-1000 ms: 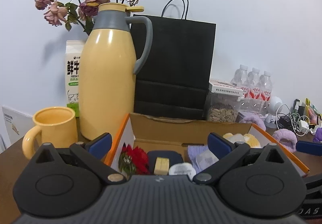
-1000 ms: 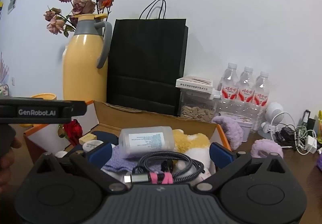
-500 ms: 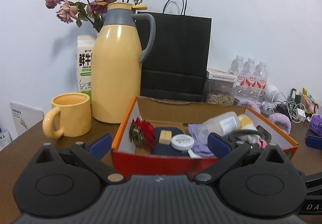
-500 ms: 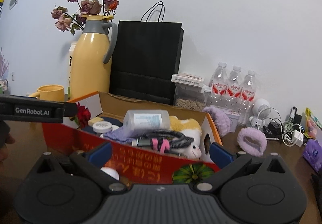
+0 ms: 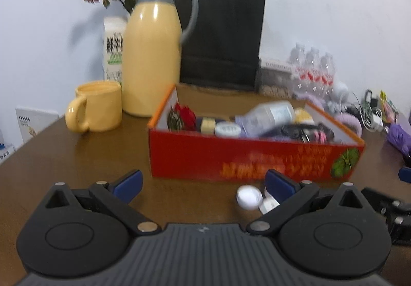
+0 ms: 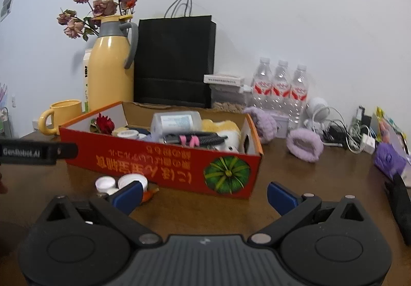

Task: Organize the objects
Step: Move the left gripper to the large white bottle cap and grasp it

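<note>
Centrally, the red box (image 6: 164, 165) sits on the counter (image 6: 321, 183), bare wood at its 4 o'clock, white caps (image 6: 120, 182) at 7. Both the left tool (image 5: 203, 179) and right tool (image 6: 204, 194) hover low, fingers apart, empty.

Bare table (image 6: 295, 170) right of the box (image 6: 164, 160); small white jars (image 6: 132, 180) left-front.

Glossy, smooth yellow jug (image 6: 110, 70) with matt grey plastic collar. Matt black paper bag (image 6: 174, 60). Red printed cardboard box (image 6: 164, 160), raw brown inside. Clear plastic water bottles (image 6: 280, 88), shiny. Fluffy lilac cloth band (image 6: 304, 145). Smooth, slightly glossy brown wooden table (image 5: 84, 157). Matt black ribbed plastic on right gripper (image 6: 204, 192).
</note>
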Demonstrator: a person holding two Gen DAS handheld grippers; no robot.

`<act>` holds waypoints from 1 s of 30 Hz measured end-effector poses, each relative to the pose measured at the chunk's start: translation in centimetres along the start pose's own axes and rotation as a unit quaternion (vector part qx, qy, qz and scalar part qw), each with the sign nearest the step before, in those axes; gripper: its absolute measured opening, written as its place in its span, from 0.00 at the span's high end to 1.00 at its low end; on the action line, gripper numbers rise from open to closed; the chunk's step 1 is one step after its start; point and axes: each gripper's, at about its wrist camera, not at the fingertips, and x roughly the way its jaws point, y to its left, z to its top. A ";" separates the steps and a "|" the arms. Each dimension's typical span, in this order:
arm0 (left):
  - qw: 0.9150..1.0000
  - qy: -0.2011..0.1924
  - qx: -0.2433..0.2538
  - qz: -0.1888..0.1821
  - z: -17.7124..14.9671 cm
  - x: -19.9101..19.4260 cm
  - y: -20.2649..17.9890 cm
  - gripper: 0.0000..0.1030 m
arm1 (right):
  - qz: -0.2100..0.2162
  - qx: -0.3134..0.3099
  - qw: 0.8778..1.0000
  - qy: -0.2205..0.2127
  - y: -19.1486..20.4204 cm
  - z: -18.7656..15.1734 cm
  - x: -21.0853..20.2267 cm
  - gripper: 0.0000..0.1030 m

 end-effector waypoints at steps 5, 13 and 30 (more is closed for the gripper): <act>1.000 0.017 0.010 -0.015 -1.2 -0.8 -0.7 0.00 | -0.008 0.013 1.000 0.003 -0.9 -0.6 -0.9 0.00; 0.996 0.066 0.022 -0.050 -2.8 -1.0 -2.3 0.00 | -0.023 0.017 0.999 0.020 -1.4 -1.2 -1.0 0.00; 0.990 0.120 0.071 -0.015 -3.7 0.8 -5.3 0.00 | -0.021 0.009 0.999 0.031 -1.0 -1.6 -0.8 0.00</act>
